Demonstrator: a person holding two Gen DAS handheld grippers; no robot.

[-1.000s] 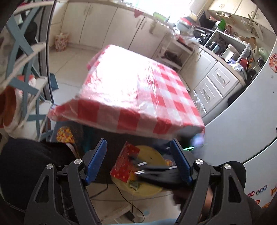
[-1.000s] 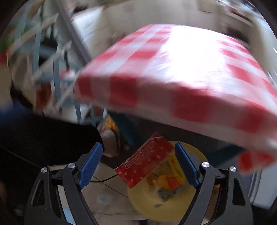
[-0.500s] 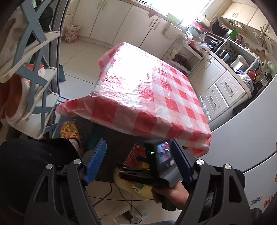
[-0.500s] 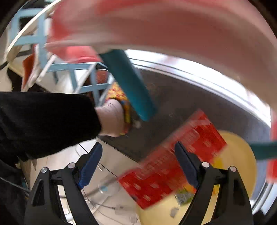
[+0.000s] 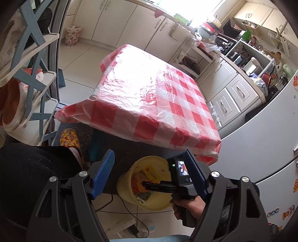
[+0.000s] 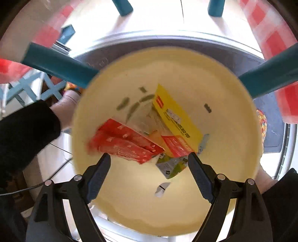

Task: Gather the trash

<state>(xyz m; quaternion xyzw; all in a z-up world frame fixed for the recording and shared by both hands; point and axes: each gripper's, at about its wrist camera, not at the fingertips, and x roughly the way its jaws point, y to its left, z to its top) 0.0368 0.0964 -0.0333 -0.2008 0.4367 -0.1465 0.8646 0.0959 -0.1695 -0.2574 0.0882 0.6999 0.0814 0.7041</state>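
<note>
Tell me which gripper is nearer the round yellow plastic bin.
Right. The right gripper hangs open directly over the round yellow plastic bin, pointing into it; the left gripper is farther back, open.

A table under a red-and-white checked plastic cloth (image 5: pixel 149 96) stands on a pale tiled floor (image 5: pixel 78 61). Beyond the table, cream cabinets (image 5: pixel 119 22) line the wall below a glaring window (image 5: pixel 203 11). Left of the table is a blue-framed shelf rack (image 5: pixel 31 61); right of it, a white fridge (image 5: pixel 260 141).
</note>
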